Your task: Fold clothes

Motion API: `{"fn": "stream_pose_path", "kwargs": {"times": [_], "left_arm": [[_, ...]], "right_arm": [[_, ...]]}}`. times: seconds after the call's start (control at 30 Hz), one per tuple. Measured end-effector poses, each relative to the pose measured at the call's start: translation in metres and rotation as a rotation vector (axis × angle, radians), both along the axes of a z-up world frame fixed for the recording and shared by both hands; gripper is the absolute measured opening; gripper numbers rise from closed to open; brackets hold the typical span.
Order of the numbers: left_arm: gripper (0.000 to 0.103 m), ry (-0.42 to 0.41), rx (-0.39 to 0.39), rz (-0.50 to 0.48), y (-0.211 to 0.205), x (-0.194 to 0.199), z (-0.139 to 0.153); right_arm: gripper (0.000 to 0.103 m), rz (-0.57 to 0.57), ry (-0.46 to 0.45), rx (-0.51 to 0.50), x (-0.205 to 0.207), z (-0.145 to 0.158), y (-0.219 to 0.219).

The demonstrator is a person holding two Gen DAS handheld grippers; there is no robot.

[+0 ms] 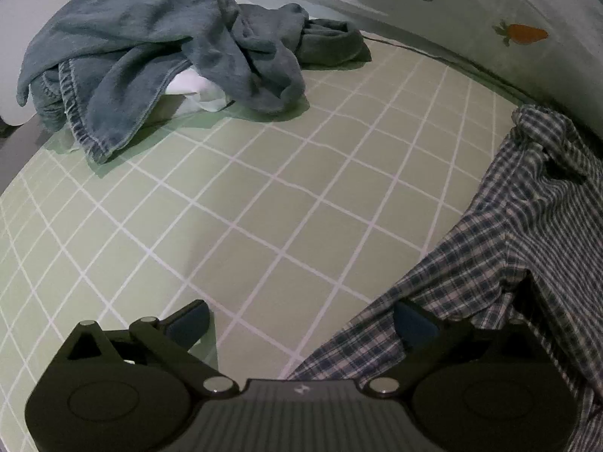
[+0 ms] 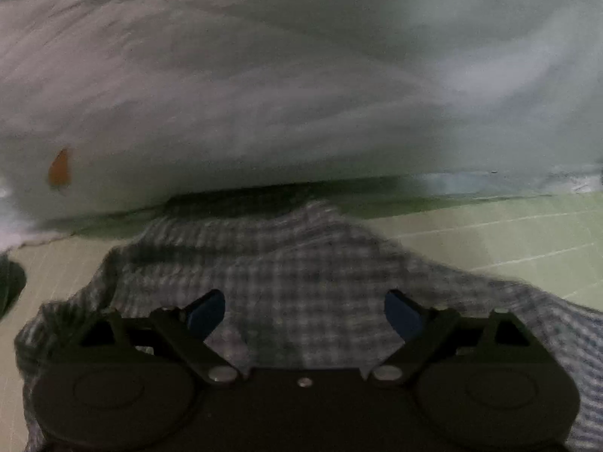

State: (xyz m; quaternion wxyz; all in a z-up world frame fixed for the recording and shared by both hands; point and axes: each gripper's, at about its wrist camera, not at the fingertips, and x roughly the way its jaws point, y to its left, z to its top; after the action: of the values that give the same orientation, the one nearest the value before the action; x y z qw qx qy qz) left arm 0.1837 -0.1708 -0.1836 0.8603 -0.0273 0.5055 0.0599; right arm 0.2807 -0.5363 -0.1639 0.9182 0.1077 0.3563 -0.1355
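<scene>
Left gripper (image 1: pixel 301 324): seen spread wide above the green checked sheet (image 1: pixel 241 203); nothing is gripped. One finger hangs over bare sheet, the other over the edge of the plaid shirt (image 1: pixel 527 233).
Right gripper (image 2: pixel 304 312): jaws are held wide apart, no cloth is pinched between the blue pads (image 2: pixel 207 314). The picture is smeared by blur.
Plaid shirt: spread out rumpled on the sheet, at the right of the left wrist view; in the right wrist view it is found directly under and ahead of the fingers (image 2: pixel 286 263). Whether the pads touch the cloth cannot be told.
Blue-grey pile (image 1: pixel 150 49): a heap of soft garments is seen at the far left of the sheet, well apart from the plaid shirt, with something white (image 1: pixel 196 92) tucked beneath it.
White bedding (image 1: pixel 471 11): bunched along the far edge of the sheet, printed with an orange carrot (image 1: pixel 524 33); the same carrot (image 2: pixel 60 169) is caught, blurred, in the right wrist view.
Dark cord (image 1: pixel 433 54): traced along the sheet's far edge, beside the bedding.
</scene>
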Motion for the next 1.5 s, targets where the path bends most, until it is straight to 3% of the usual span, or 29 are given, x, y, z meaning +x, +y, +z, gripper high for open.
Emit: {"fn": "stream_pose_path", "kwargs": {"times": [0.17, 0.3, 0.43, 0.53, 0.73, 0.8, 1.0, 1.13, 1.23, 1.3, 1.4, 1.5], "left_arm": [[0.103, -0.005, -0.003, 0.013, 0.000, 0.000, -0.001], [0.103, 0.006, -0.007, 0.028, 0.001, 0.003, -0.002], [0.103, 0.012, -0.009, 0.031, 0.002, 0.006, -0.002], [0.103, 0.009, -0.010, 0.027, 0.003, 0.006, -0.003], [0.103, 0.003, -0.009, 0.022, 0.003, 0.005, -0.003], [0.103, 0.002, -0.008, 0.022, 0.003, 0.005, -0.003], [0.103, 0.005, -0.008, 0.031, 0.002, 0.006, -0.003], [0.103, 0.012, -0.010, 0.029, 0.002, 0.007, -0.002], [0.103, 0.035, -0.013, 0.035, 0.004, 0.009, -0.002], [0.103, 0.051, -0.016, 0.040, 0.006, 0.010, -0.001], [0.103, 0.040, -0.010, 0.051, 0.009, 0.004, 0.006], [0.103, 0.005, -0.001, 0.042, 0.008, -0.004, 0.019]], "right_arm": [[0.094, 0.296, -0.031, -0.100, -0.011, 0.015, 0.062], [0.096, 0.519, -0.050, -0.144, -0.016, 0.007, 0.124], [0.095, 0.599, -0.028, -0.259, -0.004, -0.009, 0.159], [0.096, 0.539, -0.031, -0.334, 0.018, -0.015, 0.151], [0.093, 0.230, -0.051, -0.292, 0.059, 0.001, 0.093], [0.093, 0.180, -0.044, -0.246, 0.060, 0.008, 0.075], [0.100, 0.397, -0.113, -0.140, 0.012, 0.021, 0.096], [0.101, 0.484, -0.081, -0.114, 0.004, 0.009, 0.114], [0.099, 0.335, 0.006, -0.257, 0.016, -0.003, 0.102], [0.099, 0.221, 0.005, -0.307, 0.011, 0.004, 0.079], [0.100, 0.090, -0.033, -0.299, -0.014, 0.026, 0.035], [0.102, 0.023, -0.040, -0.242, -0.066, 0.039, -0.006]]}}
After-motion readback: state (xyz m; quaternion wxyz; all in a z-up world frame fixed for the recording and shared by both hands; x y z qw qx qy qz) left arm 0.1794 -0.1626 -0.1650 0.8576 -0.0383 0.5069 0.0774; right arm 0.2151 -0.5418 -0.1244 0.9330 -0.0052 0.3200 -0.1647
